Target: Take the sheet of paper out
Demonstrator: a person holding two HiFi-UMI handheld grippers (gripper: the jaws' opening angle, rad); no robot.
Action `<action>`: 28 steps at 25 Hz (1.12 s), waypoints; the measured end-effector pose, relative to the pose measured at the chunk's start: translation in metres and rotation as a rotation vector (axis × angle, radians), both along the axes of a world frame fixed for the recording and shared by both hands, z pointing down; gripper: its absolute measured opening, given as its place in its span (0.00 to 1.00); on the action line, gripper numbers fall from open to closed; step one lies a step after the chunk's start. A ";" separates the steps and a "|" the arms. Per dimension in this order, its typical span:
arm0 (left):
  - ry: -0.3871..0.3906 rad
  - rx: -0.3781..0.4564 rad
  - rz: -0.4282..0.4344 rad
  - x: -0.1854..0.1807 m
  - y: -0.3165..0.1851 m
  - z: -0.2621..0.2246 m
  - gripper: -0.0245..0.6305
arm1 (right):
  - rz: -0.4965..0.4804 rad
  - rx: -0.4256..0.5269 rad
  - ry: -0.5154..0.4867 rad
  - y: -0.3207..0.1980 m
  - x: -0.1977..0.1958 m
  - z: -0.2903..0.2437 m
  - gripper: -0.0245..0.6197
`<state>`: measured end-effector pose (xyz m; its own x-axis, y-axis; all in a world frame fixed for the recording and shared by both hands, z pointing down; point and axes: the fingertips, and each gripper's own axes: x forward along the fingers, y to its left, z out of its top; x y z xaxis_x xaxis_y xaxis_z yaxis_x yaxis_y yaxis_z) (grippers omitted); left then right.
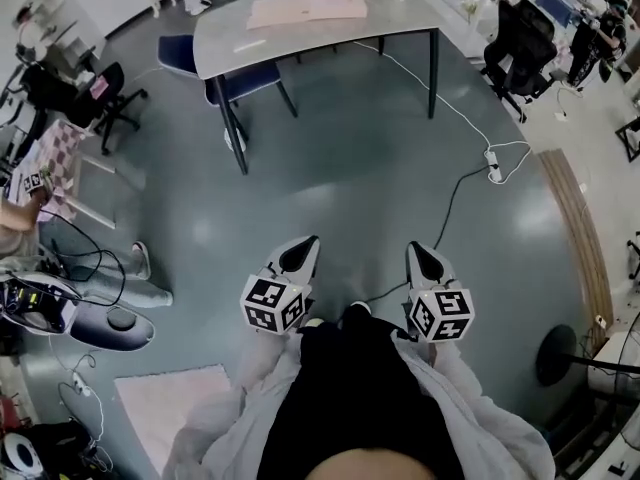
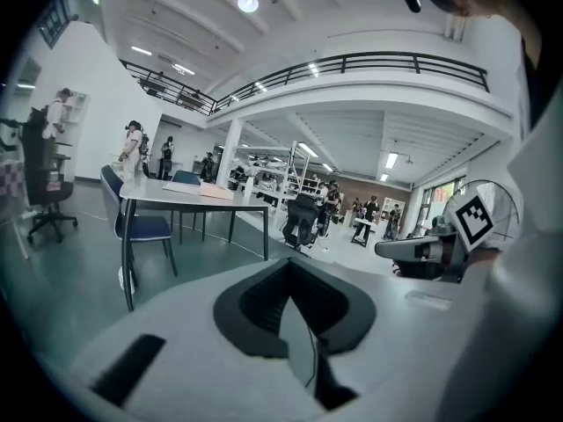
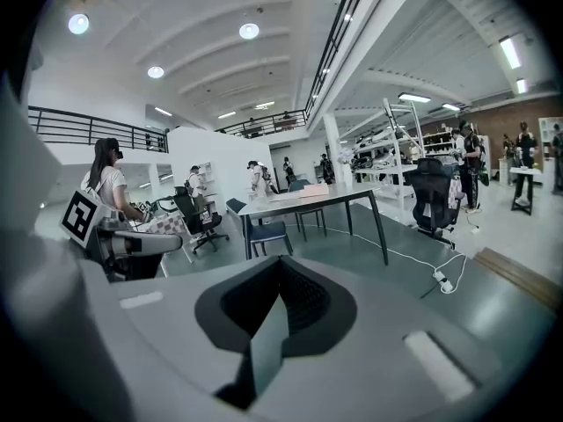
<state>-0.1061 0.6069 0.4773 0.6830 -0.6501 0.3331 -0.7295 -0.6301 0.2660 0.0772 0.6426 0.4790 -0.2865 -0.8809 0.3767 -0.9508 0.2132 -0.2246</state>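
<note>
Pink paper stack (image 1: 310, 6) lies flat on the grey table (image 1: 400, 23), near its far edge. We can't tell loose sheets from folders there. A blue chair (image 1: 182, 54) sits at the table's left end. A white cable (image 1: 440, 98) runs from under the table across the floor to a power strip (image 1: 494, 165).

Left gripper (image 1: 303, 248) and right gripper (image 1: 420, 255) are side by side low in the head view, close to the person's body. Both point toward the table and are well apart from it, with bare floor between. In each gripper view we see the jaws pressed together with nothing between them, so both claws are closed and empty. Each carries its marker cube, left (image 1: 272, 304) and right (image 1: 440, 313).
</note>
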 end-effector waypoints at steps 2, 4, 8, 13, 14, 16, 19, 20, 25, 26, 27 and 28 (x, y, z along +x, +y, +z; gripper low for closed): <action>0.006 0.002 -0.028 -0.002 -0.001 0.002 0.04 | -0.015 0.005 -0.004 0.001 -0.002 0.001 0.06; 0.016 0.004 -0.058 -0.001 -0.003 0.002 0.05 | -0.027 0.006 -0.001 0.000 -0.001 0.002 0.06; 0.028 0.012 -0.087 0.000 -0.004 -0.005 0.24 | -0.051 0.019 -0.015 -0.002 -0.003 -0.002 0.06; 0.025 -0.012 -0.129 0.001 -0.009 0.000 0.38 | -0.068 0.027 -0.033 -0.012 -0.002 -0.005 0.06; 0.024 -0.014 -0.134 0.001 -0.012 0.002 0.39 | -0.070 0.027 -0.033 -0.016 -0.002 -0.004 0.06; 0.025 -0.020 -0.135 0.003 -0.018 0.005 0.39 | -0.067 0.024 -0.031 -0.023 0.001 -0.002 0.06; 0.024 -0.027 -0.129 0.006 -0.035 0.005 0.39 | -0.057 0.016 -0.030 -0.042 0.005 -0.002 0.06; 0.025 -0.031 -0.128 0.007 -0.044 0.005 0.39 | -0.053 0.014 -0.031 -0.050 0.006 -0.002 0.06; 0.027 -0.040 -0.114 0.017 -0.098 0.007 0.39 | -0.031 0.001 -0.034 -0.100 0.016 0.001 0.06; 0.027 -0.035 -0.111 0.020 -0.112 0.005 0.39 | -0.028 0.000 -0.033 -0.112 0.018 0.000 0.06; 0.028 -0.031 -0.109 0.022 -0.127 0.003 0.39 | -0.026 0.000 -0.032 -0.125 0.020 -0.001 0.06; 0.031 -0.027 -0.106 0.024 -0.141 0.000 0.39 | -0.025 0.001 -0.029 -0.138 0.022 -0.002 0.06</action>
